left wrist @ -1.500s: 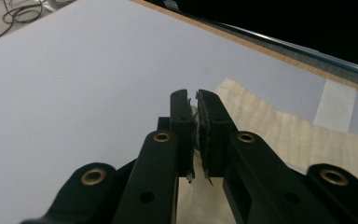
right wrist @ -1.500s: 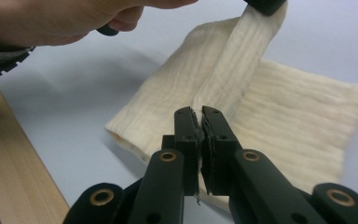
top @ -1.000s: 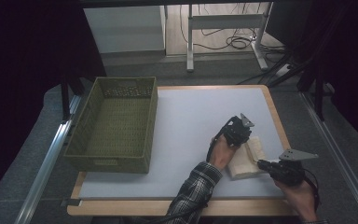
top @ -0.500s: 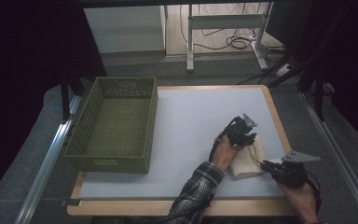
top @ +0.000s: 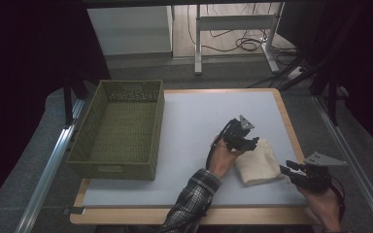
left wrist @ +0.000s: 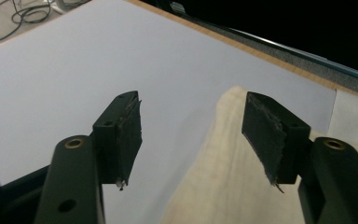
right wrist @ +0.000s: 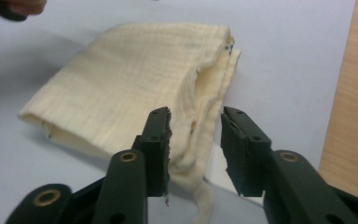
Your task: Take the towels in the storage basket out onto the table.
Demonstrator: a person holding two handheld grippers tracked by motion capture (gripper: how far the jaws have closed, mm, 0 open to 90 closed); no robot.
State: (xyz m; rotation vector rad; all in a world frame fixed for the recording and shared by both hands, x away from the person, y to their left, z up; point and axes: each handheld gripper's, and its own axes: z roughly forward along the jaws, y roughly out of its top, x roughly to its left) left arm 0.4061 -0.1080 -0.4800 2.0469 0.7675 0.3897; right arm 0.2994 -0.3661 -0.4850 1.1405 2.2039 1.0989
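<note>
A folded cream cloth [top: 259, 162] lies flat on the white table top [top: 199, 111] near its right front corner. My left gripper [top: 250, 142] hovers over the cloth's far left corner. Its jaws have just been opening and stand wide apart [left wrist: 191, 135], with the cloth [left wrist: 223, 177] lying below them, untouched. My right gripper [top: 285, 170] is at the cloth's right edge. Its jaws [right wrist: 196, 140] have just been opening too, and the cloth's layered edge [right wrist: 135, 84] sits loosely in the gap between them.
A green woven basket [top: 119, 128] stands on the table's left side. The wooden border [top: 291, 131] runs close along the cloth's right. A small white patch [left wrist: 349, 116] is stuck near the table edge. Cables and a metal frame lie on the floor beyond.
Both grippers have let go of the cloth, and their jaws have parted. The cloth has settled flat. My left hand has shifted slightly over the cloth's far corner.
</note>
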